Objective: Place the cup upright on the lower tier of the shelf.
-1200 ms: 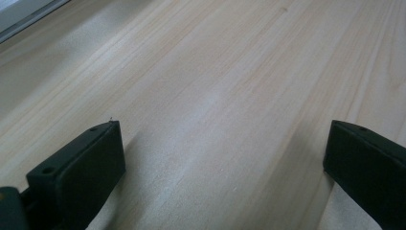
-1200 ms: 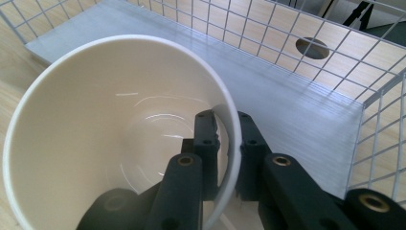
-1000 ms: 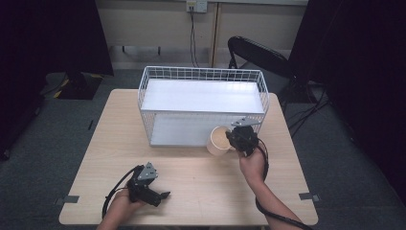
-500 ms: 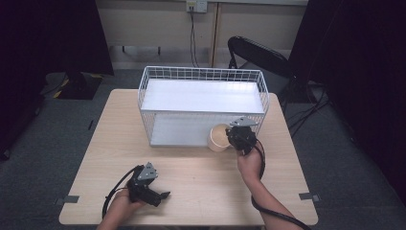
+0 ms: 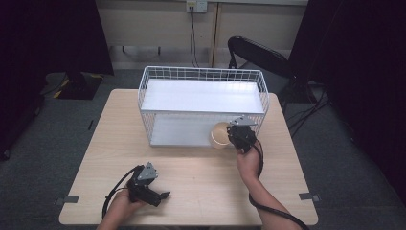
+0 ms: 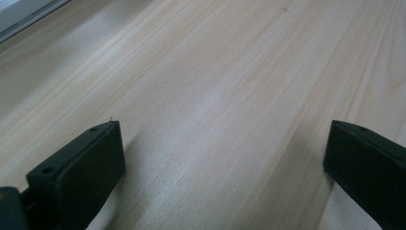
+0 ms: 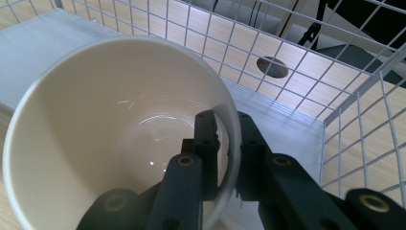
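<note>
wooden table: right gripper clamps cup rim, mouth tilted toward camera; left gripper apart.

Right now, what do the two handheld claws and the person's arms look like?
Both the left claw and right claw are black, each topped by a grey three-cornered plate and trailing a black cable. The left claw's jaws are blocky black pads with small screw holes. The right claw's fingers are black linkage bars with brass-coloured pivots. The forearms are bare, without sleeves.

Hidden and cut off

The right gripper covers part of the cup rim; the cup's lower side runs past the right gripper view's edge.
</note>
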Motion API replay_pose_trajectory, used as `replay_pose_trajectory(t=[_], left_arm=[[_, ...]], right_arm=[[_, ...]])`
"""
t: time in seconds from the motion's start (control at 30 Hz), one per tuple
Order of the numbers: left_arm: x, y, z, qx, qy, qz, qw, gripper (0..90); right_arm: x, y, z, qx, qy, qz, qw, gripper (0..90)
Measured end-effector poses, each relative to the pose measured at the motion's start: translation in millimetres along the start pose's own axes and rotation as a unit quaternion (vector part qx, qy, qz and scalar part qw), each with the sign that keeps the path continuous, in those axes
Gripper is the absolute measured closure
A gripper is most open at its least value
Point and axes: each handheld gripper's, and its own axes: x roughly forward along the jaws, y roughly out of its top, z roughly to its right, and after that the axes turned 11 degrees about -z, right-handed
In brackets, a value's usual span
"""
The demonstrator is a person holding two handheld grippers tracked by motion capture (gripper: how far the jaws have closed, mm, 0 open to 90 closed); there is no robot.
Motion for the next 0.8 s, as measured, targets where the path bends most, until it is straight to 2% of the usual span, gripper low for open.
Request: replay_pose_trajectory(t=[0.47, 0.8], left_arm=[[0.0, 0.0, 0.0, 0.000, 0.000, 0.000, 1.0000, 0.0], [0.0, 0.0, 0.0, 0.000, 0.000, 0.000, 1.0000, 0.0]], right_arm=[[8.2, -1.5, 1.3, 0.013, -0.017, -0.007, 0.9997, 82.6], [10.5, -0.6, 3.4, 0.025, -0.017, -0.004, 0.9995, 82.5]])
